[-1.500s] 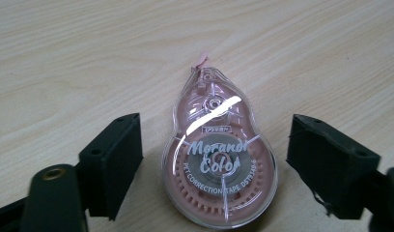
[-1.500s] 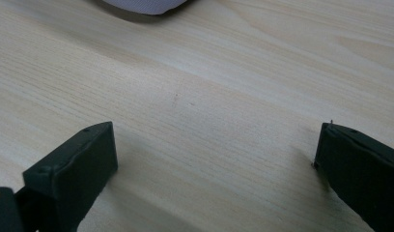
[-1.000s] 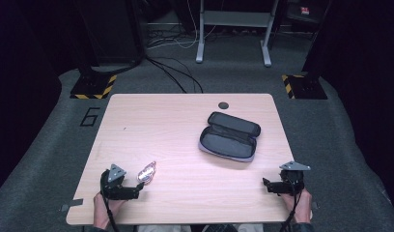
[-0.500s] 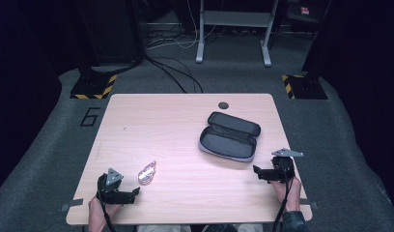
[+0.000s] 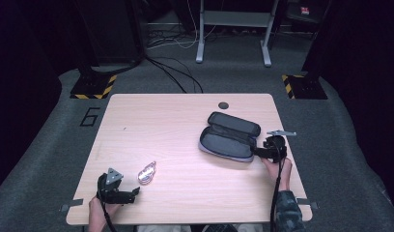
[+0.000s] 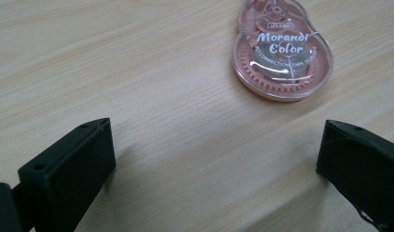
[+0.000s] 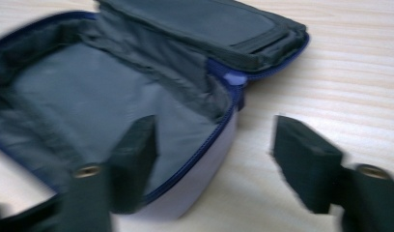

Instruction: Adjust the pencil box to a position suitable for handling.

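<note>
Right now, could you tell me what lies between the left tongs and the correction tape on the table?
Nothing but bare wood: in the left gripper view the open left tongs face the correction tape across empty tabletop.

left gripper (image 5: 130,192) fingers wide apart, right gripper (image 5: 257,151) fingers just closing

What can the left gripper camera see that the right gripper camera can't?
The left gripper view shows the pink correction tape lying flat ahead of the left gripper, whose jaws stand wide apart with nothing between them. The right gripper view shows the open pencil case, with the right gripper straddling its near wall; its jaws have just been closing, one inside and one outside, not yet pressing. Both show the wooden table and two black jaws.
</note>
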Demonstrator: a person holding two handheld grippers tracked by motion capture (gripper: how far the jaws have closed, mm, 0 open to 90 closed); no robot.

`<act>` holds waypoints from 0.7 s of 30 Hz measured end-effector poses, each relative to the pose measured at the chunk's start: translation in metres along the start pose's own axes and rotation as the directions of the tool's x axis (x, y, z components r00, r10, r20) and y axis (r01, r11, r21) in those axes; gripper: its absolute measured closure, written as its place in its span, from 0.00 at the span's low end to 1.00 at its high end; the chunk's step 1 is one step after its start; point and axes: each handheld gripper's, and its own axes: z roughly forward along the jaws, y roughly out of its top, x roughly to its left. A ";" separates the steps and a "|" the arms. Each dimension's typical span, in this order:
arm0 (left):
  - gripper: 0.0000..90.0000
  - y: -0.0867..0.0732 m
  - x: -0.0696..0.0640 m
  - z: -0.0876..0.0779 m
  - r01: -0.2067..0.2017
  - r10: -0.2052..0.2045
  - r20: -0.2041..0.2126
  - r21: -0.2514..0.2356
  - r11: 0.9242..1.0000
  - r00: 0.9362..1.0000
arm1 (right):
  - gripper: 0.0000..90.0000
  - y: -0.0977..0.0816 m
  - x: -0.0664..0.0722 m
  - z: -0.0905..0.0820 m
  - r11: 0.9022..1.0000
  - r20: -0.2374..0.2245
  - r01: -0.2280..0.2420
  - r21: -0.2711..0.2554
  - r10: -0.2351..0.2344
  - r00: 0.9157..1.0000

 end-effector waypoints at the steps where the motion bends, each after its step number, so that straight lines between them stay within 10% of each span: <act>1: 0.00 0.000 0.000 0.000 0.000 0.000 -0.001 0.000 1.000 1.000 | 0.44 0.000 -0.001 0.004 1.000 -0.002 0.000 0.012 0.000 1.000; 10: 0.00 0.000 -0.001 0.000 0.007 -0.007 -0.003 -0.002 1.000 1.000 | 0.81 0.005 0.007 0.025 0.999 0.011 0.006 0.052 -0.006 1.000; 21: 0.00 0.000 -0.001 0.001 0.007 -0.007 -0.003 -0.001 1.000 1.000 | 0.95 0.011 0.021 0.037 0.998 -0.015 0.031 0.056 -0.030 0.999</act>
